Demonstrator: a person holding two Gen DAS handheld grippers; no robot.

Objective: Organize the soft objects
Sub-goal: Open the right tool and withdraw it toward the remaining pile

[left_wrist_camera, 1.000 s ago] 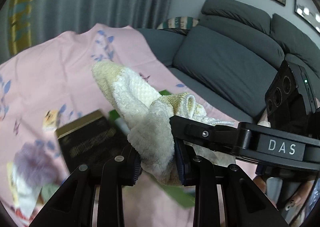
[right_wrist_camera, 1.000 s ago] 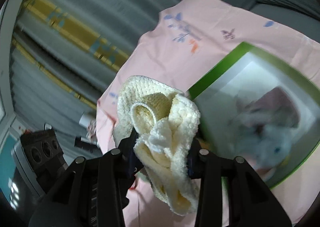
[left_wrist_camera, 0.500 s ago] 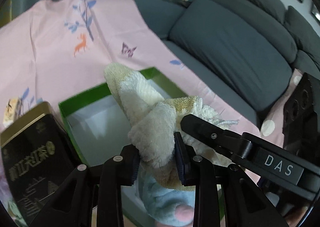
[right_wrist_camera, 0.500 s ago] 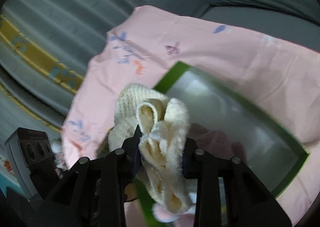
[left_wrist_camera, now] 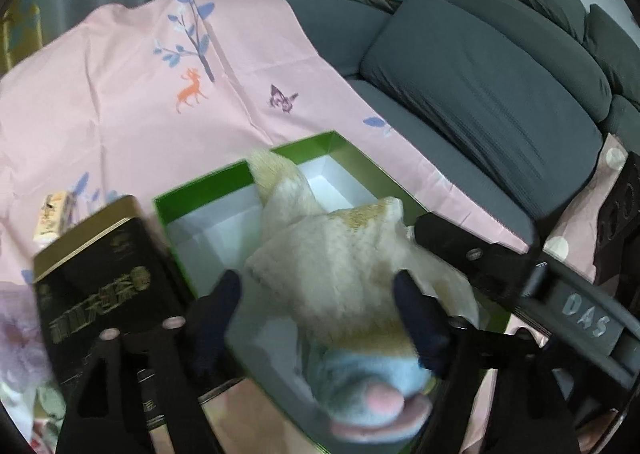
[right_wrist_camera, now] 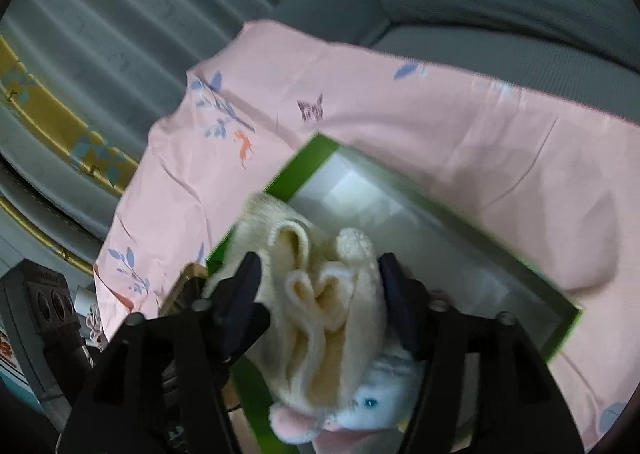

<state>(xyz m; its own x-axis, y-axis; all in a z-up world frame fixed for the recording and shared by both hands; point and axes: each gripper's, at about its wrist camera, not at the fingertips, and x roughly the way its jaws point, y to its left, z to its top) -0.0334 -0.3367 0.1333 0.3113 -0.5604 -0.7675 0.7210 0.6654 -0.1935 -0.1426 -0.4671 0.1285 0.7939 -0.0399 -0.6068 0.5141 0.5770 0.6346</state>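
cream towel (left_wrist_camera: 340, 262) loose between both just-opened tools, left (left_wrist_camera: 316, 294) and right (right_wrist_camera: 320, 274), tilted down over green box (left_wrist_camera: 360, 161)

Cream towel (left_wrist_camera: 332, 266) hides part of the green box (left_wrist_camera: 320, 141); blue plush toy (left_wrist_camera: 372, 386) blurred, its lower body covered.

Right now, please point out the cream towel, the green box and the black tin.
cream towel (left_wrist_camera: 340, 266), left wrist view, fluffy middle.
green box (left_wrist_camera: 320, 139), left wrist view, far rim.
black tin (left_wrist_camera: 100, 274), left wrist view, printed face.
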